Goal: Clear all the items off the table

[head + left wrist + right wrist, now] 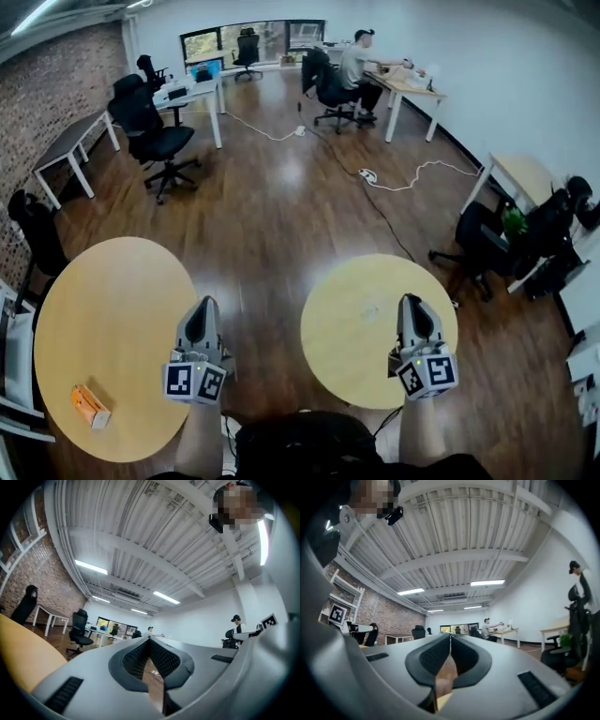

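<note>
While the head view looks steeply down, two arms reach forward over a dark wood floor (281,216). The left tongs (200,321) are clenched and hold nothing, pointing past the right rim of a round yellow desk (103,300). An orange box (90,406) lies on that desk, left of the left tongs and nearer the person, well apart from them. The right tongs (415,314) are also clenched and empty, poised above a second round desk (347,328) whose top is bare. Beyond both tongs stand a black office chair (155,131) and a seated person (356,66) at a far desk.

From the left gripper view, the left tongs (149,641) show their ribbed pads pressed together at the tips, nothing between them. The yellow desk's edge (18,658) shows to their lower left.

From the right gripper view, the right tongs (450,638) likewise meet at the tips, empty, aimed level across the room.
</note>
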{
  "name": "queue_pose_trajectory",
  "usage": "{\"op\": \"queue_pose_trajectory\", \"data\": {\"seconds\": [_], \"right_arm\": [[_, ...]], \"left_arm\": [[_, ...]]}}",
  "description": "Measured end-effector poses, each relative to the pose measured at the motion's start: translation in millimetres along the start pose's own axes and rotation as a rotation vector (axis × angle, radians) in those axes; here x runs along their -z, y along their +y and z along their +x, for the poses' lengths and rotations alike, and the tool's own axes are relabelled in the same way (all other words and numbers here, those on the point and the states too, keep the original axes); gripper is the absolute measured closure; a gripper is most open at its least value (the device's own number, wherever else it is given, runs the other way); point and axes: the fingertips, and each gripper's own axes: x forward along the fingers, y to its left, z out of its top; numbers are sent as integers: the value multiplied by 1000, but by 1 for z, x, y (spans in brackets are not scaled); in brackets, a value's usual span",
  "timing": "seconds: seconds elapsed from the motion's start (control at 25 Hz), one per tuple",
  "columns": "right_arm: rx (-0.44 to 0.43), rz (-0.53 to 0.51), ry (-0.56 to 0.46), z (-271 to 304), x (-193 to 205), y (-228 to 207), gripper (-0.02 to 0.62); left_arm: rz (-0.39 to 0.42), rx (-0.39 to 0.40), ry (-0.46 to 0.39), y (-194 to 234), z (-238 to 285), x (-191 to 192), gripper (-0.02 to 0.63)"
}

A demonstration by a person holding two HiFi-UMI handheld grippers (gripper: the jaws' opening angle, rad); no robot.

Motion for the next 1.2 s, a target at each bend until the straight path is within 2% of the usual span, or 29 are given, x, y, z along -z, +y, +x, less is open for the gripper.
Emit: {"op": "queue_pose_trajectory", "data": {"seconds": [0.08,0.2,0.28,0.36,0.52,0.6,0.72,0.88,1.04,1.2], "right_arm": [[102,-12,-5,-37,-11,-39,583],[289,-32,-36,-101,-35,-63,583],[383,-37,-55,-137,-50,-58,583],[441,-39,-58,-157,-57,-43,583],[558,-57,-63,-184,-56,-34,583],[594,-69,-62,-192,-58,-37,583],[634,-78,-50,-195,-58,-42,583],[657,-82,-45,-181,-57,-47,583],[639,-73,12,-152,-37,-40,583],[640,-36,72,-137,-10,-39,583]], "left_arm": [[-23,95,12,-42,26,9,603],[-63,266,32,-91,55,13,604],[-87,351,42,-110,61,8,604],[-99,408,54,-116,62,3,603],[-123,533,88,-140,77,22,603],[-142,573,113,-155,89,36,600],[-167,647,164,-177,104,57,517],[-142,783,227,-208,108,85,383],[-159,857,301,-213,106,117,371],[-169,923,373,-220,101,148,287]]}}
